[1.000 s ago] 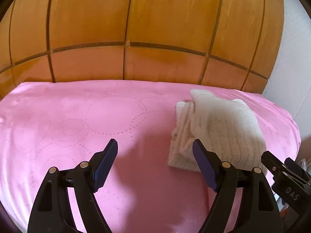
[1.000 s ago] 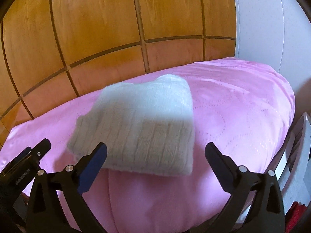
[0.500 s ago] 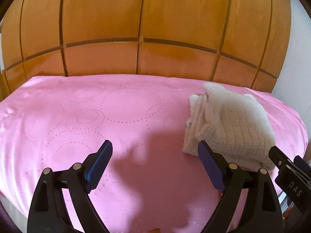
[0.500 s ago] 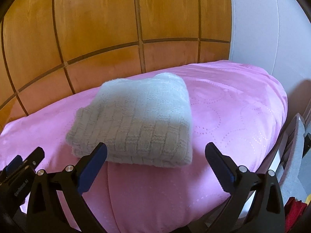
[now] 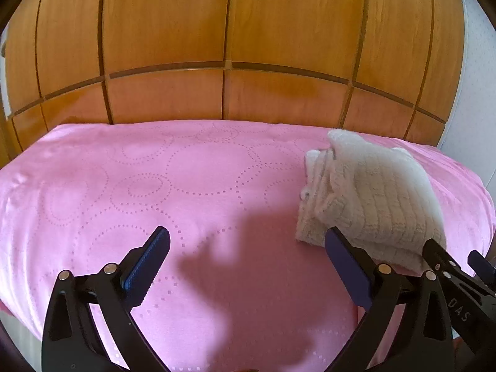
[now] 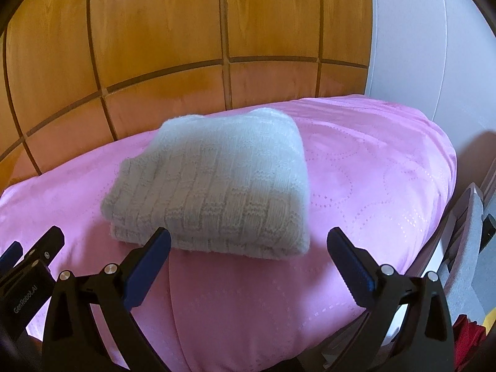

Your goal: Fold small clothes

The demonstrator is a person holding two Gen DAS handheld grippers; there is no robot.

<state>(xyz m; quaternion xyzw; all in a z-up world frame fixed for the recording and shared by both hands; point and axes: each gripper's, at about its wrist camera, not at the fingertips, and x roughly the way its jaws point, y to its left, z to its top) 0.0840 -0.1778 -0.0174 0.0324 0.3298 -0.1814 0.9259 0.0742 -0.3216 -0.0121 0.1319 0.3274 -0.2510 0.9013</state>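
From my left wrist camera, the left gripper (image 5: 247, 252) has just been spreading its jaws and now stands wide apart with nothing between them, only the pink bedspread (image 5: 186, 186) below. The folded cream knit garment (image 5: 369, 198) lies on the bed off to the right, its near corner just behind my right-hand finger (image 5: 347, 260), not pinched. The right gripper's tip (image 5: 446, 266) pokes in at the lower right edge. A wooden panelled headboard (image 5: 235, 46) rises behind the bed. From my right wrist camera, the right gripper (image 6: 248, 254) is also spread wide and holds nothing; the folded garment (image 6: 217, 186) sits on the bedspread (image 6: 372, 186) just beyond the left finger (image 6: 148, 257), nearer the headboard (image 6: 186, 31).
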